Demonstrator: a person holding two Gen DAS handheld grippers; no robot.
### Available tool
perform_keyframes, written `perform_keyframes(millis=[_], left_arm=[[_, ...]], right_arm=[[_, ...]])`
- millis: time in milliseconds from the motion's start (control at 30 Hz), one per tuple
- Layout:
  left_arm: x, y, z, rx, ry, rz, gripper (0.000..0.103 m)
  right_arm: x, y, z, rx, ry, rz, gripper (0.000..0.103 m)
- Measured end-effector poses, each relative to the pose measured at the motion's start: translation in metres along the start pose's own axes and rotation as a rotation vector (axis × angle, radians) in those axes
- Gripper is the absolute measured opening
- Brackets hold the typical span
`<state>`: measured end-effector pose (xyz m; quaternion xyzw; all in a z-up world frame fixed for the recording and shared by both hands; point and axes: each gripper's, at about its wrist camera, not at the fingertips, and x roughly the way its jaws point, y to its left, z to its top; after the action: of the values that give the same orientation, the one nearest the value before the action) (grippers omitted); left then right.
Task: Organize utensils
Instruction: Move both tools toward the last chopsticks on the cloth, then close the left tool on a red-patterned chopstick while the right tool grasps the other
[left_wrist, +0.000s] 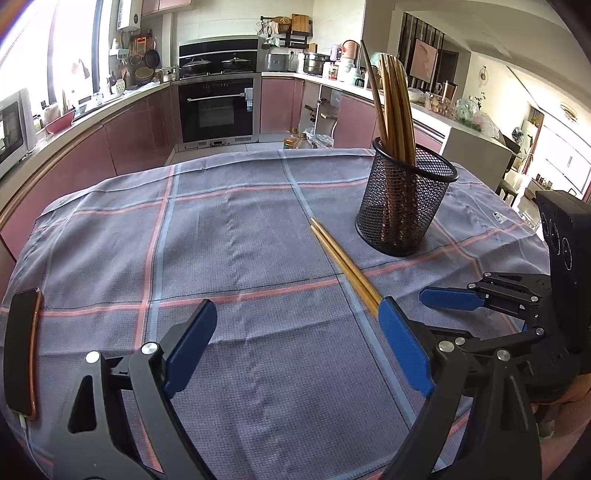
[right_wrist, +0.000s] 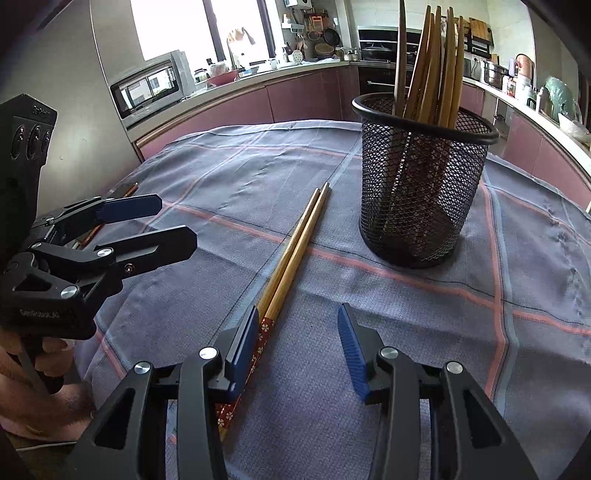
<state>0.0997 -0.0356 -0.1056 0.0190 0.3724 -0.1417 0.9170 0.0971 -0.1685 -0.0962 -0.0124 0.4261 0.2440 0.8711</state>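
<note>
Bright daylight floods in from the window (right_wrist: 173, 26), blown out to white at 11 o'clock in both views, casting a soft shadow under the mesh cup (right_wrist: 421, 177), while fisheye bending curves the counters and dark vignette fills the corners; focus stays sharp.

Plaid tablecloth (left_wrist: 229, 236), phone (left_wrist: 22, 350) at its edge, microwave (right_wrist: 151, 86) behind.

Table w/ plaid cloth (left_wrist: 229, 229), mesh holder (left_wrist: 404, 206) upright, chopstick pair (left_wrist: 343, 266) beside it, prob. phone (left_wrist: 22, 350) at edge
</note>
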Motion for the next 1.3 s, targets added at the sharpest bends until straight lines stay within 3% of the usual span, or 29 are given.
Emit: perform_keyframes(millis=[633, 900, 1300], left_arm=[[0.039, -0.033, -0.008, 0.087, 0.119, -0.063, 0.081], [0.053, -0.049, -0.011, 0.129, 0.155, -0.033, 0.073], [0.041, -0.030, -0.016, 0.038, 0.141, -0.001, 0.047]], right_arm=[[-0.012, -0.034, 0.004, 0.114, -0.025, 0.047, 0.038], [-0.012, -0.039, 0.006, 0.121, -0.033, 0.052, 0.038], [0.010, -0.019, 0.021, 0.063, -0.007, 0.067, 0.034]])
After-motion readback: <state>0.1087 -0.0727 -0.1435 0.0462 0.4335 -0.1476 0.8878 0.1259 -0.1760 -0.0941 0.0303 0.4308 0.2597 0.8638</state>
